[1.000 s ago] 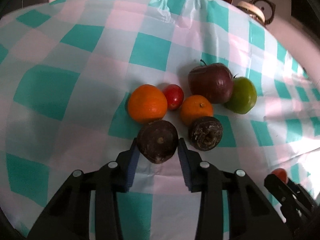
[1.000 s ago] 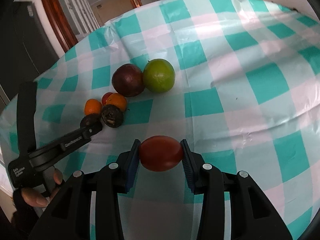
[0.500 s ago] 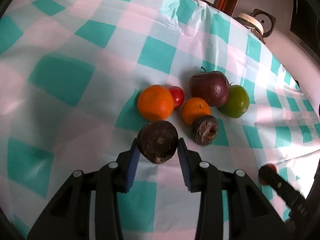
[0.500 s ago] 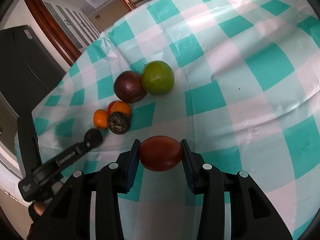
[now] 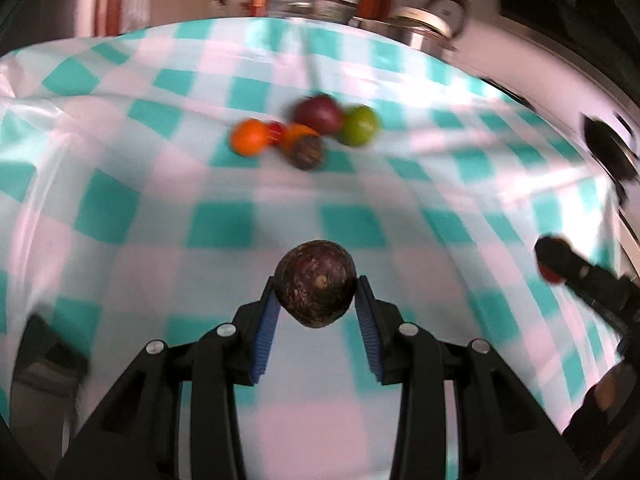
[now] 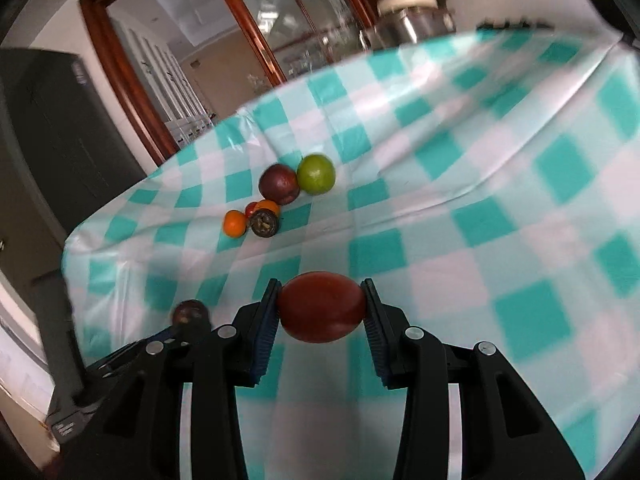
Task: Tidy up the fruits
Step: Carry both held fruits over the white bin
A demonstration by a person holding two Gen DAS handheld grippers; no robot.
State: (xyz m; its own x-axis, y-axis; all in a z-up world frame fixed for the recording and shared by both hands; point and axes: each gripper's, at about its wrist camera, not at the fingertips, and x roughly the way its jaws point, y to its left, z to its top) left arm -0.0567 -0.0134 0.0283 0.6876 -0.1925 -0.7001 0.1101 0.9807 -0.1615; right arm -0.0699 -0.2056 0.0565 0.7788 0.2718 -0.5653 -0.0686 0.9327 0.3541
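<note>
Left wrist view: the left tongs [image 5: 316, 300] are clenched on a dark brown round fruit [image 5: 315, 283], their blue pads pressing its two sides, and the fruit hangs above the teal-and-white checked cloth [image 5: 220, 224] that covers the counter. The landmark here is the fruit cluster far ahead of the tongs — blurred, but readable. In it a dark red apple [image 5: 318, 114] sits at the back with a green fruit [image 5: 360, 125] touching its right side. An orange [image 5: 250, 142] lies at the cluster's left end, a small red fruit [image 5: 275, 132] just beside it. A second orange [image 5: 298, 136] sits in the middle, and a dark wrinkled fruit [image 5: 306, 152] marks the near edge. Well to the right of the cluster, the right tongs [image 5: 554, 264] enter from the frame edge, a glimpse of red at their tip.

Right wrist view: the right tongs [image 6: 322, 308] grasp a red oval fruit [image 6: 322, 306] — both pads on it, clear of the cloth. The cluster lies up and to the left of it, the green fruit at its far right. Near the lower left, the left tongs hold the dark brown round fruit.
</note>
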